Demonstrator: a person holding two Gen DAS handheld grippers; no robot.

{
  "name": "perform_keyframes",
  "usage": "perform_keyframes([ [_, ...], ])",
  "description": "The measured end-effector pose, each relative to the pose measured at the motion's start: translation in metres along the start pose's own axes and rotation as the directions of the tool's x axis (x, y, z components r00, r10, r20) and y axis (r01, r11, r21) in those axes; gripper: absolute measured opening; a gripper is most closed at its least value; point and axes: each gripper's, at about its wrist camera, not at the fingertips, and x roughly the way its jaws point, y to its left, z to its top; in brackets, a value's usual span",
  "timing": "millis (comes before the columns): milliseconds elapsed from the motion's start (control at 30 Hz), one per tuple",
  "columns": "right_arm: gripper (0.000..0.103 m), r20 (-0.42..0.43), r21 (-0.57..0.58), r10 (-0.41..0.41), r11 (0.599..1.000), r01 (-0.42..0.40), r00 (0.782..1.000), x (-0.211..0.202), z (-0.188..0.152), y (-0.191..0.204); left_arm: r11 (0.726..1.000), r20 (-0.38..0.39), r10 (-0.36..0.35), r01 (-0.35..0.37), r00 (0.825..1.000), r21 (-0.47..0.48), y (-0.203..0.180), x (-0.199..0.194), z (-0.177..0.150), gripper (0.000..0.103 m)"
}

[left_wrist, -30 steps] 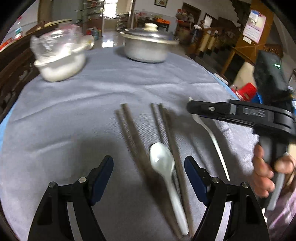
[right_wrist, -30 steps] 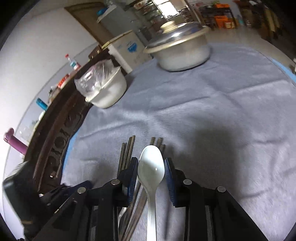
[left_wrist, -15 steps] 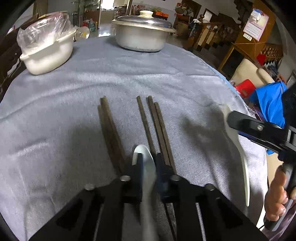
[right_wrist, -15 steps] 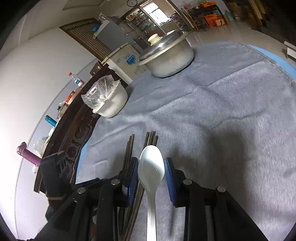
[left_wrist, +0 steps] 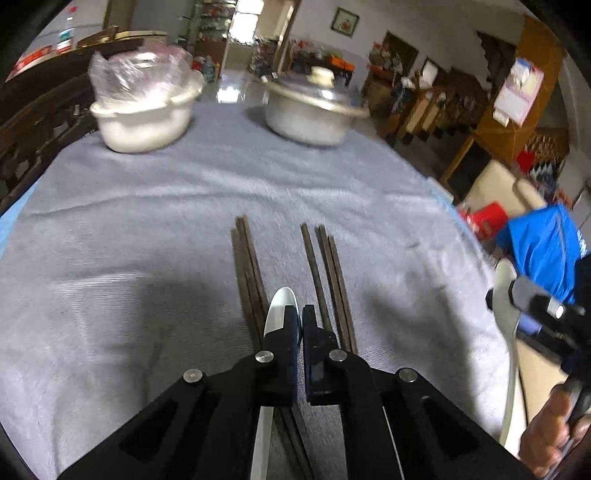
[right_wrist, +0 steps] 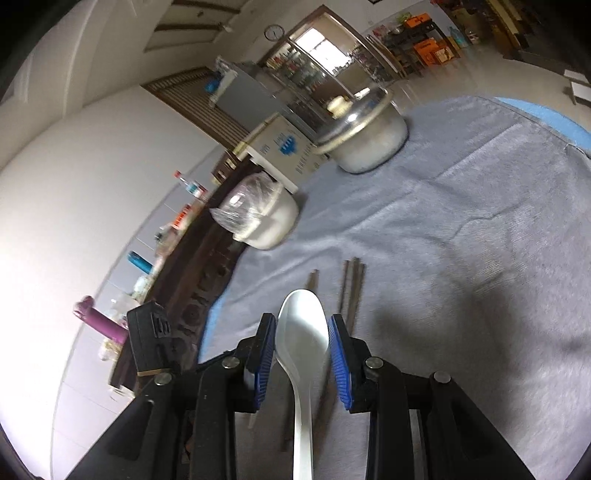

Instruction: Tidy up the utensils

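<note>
Since a second ago my left gripper [left_wrist: 299, 325] has gone from wide open to pinched on a white spoon [left_wrist: 277, 314], and my right gripper [right_wrist: 302, 347] has lifted up and away, so the table looks more tilted in its view. Its blue pads [right_wrist: 338, 354] sit on both sides of a second white spoon [right_wrist: 303, 332], which pokes out in front; I cannot tell if they squeeze it or just touch it.

Dark brown chopsticks [left_wrist: 247, 273] lie in two bunches on the gray tablecloth [left_wrist: 129, 240], pointing far away from me. My left spoon is between the bunches, just over them.

Far on the table stands a metal pot with a lid [left_wrist: 314, 110]. To its left is a white bowl [left_wrist: 144, 118] with a clear plastic bag in it. Nothing stands between my grippers and the chopsticks.

On the right a hand [left_wrist: 550, 432] grips the right tool's handle. Behind it is something blue [left_wrist: 543, 247].

Past the table I see a white box with blue print [right_wrist: 280, 147], but the words are too small to read. A round clock [right_wrist: 274, 33] hangs high on the wall.
</note>
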Motion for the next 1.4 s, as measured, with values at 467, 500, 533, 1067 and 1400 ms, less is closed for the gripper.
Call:
perform_keyframes([
  [467, 0.032, 0.186, -0.03, 0.194, 0.981, -0.192, 0.963, -0.034, -0.043, 0.059, 0.919, 0.436, -0.315, 0.386, 0.843, -0.081, -0.011, -0.15, -0.022, 0.003],
  [500, 0.032, 0.194, -0.035, 0.204, 0.979, -0.201, 0.96, -0.036, -0.048, 0.062, 0.902, 0.461, -0.345, 0.424, 0.818, -0.077, -0.012, -0.155, -0.027, 0.003],
  [533, 0.032, 0.203, -0.036, 0.216, 0.976, -0.213, 0.955, -0.038, -0.05, 0.063, 0.89, 0.485, -0.363, 0.45, 0.795, -0.07, -0.014, -0.159, -0.032, 0.003],
  [1067, 0.032, 0.265, -0.075, 0.138, 0.99, -0.123, 0.954, -0.052, -0.095, 0.062, 0.877, 0.52, -0.371, 0.475, 0.77, -0.077, -0.018, -0.132, -0.099, 0.003],
  [1400, 0.032, 0.291, -0.163, 0.094, 0.985, -0.048, 0.952, -0.056, -0.107, 0.074, 0.905, 0.517, -0.316, 0.416, 0.796, -0.088, -0.012, -0.126, -0.122, 0.003],
])
